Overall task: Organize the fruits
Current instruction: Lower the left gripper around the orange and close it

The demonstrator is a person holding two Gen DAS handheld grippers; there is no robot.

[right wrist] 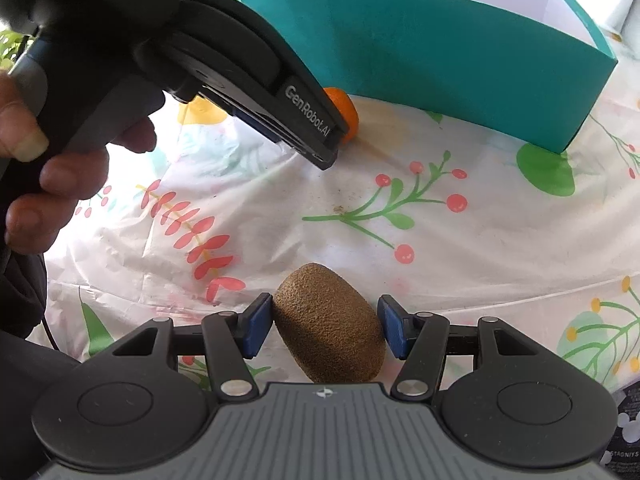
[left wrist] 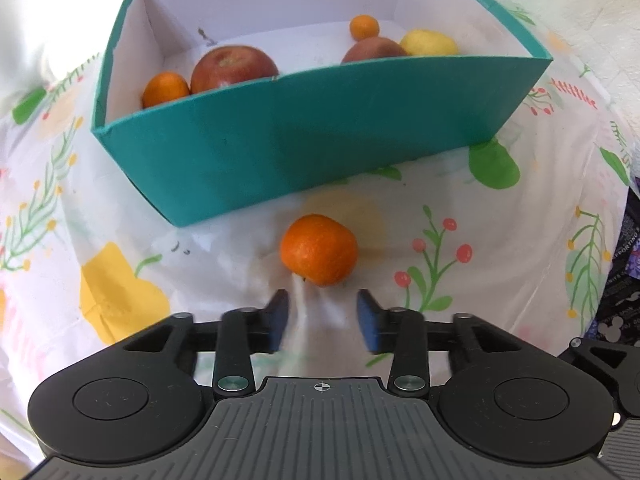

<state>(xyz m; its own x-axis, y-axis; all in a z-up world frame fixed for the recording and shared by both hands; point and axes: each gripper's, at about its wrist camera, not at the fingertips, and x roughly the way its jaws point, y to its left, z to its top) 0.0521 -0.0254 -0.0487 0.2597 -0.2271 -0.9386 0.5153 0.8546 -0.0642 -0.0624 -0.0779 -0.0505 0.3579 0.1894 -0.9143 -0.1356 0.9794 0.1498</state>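
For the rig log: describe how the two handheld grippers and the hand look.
Both the left gripper and right gripper are black with ribbed grey tops and blue finger pads. The left one reads "GenRobot.AI". A bare hand holds it.

Teal box (left wrist: 320, 128) wall just beyond mandarin (left wrist: 319, 250)

Left gripper (left wrist: 322, 316): seen at lower centre, jaws parted, nothing held.
Mandarin (left wrist: 318, 255): lying on the floral tablecloth (left wrist: 460, 220), just beyond the fingertips.
Teal box (left wrist: 320, 136): upper frame, with apples, mandarins and a lemon inside.
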